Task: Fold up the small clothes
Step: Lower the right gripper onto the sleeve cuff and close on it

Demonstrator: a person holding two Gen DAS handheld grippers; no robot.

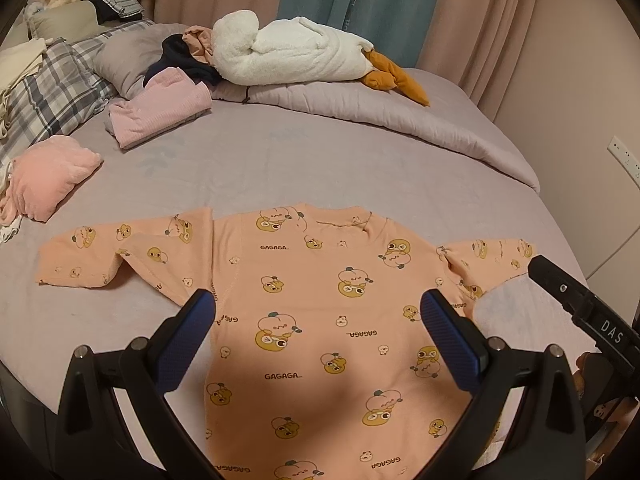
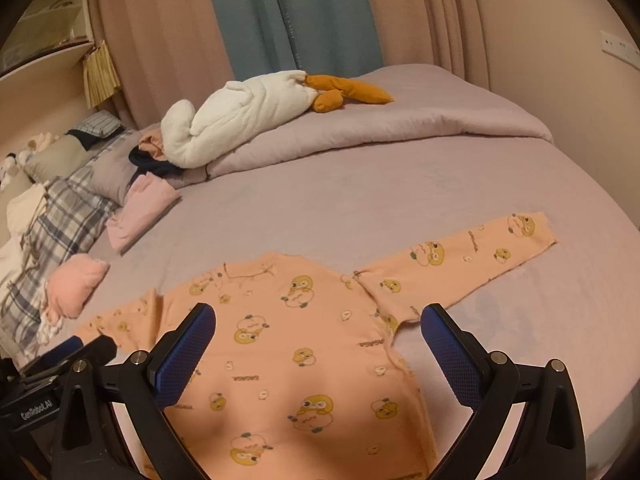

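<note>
A small orange long-sleeved shirt (image 1: 320, 300) with a duck print lies flat on the lilac bed sheet (image 1: 300, 168), collar away from me. Its left sleeve (image 1: 120, 256) is bent and creased. Its right sleeve (image 2: 460, 260) lies stretched out to the right. My left gripper (image 1: 318, 312) is open and empty above the shirt's body. My right gripper (image 2: 318, 328) is open and empty above the shirt's right half (image 2: 304, 360). The right gripper's body also shows in the left wrist view (image 1: 580, 304), beside the right sleeve.
Folded pink clothes (image 1: 160, 108) and a folded salmon piece (image 1: 48, 180) lie at the left. A plaid pillow (image 1: 52, 84), a rolled lilac duvet (image 1: 380, 116) and a white plush goose (image 1: 300, 52) lie at the back. The bed's edge (image 2: 608, 360) runs on the right.
</note>
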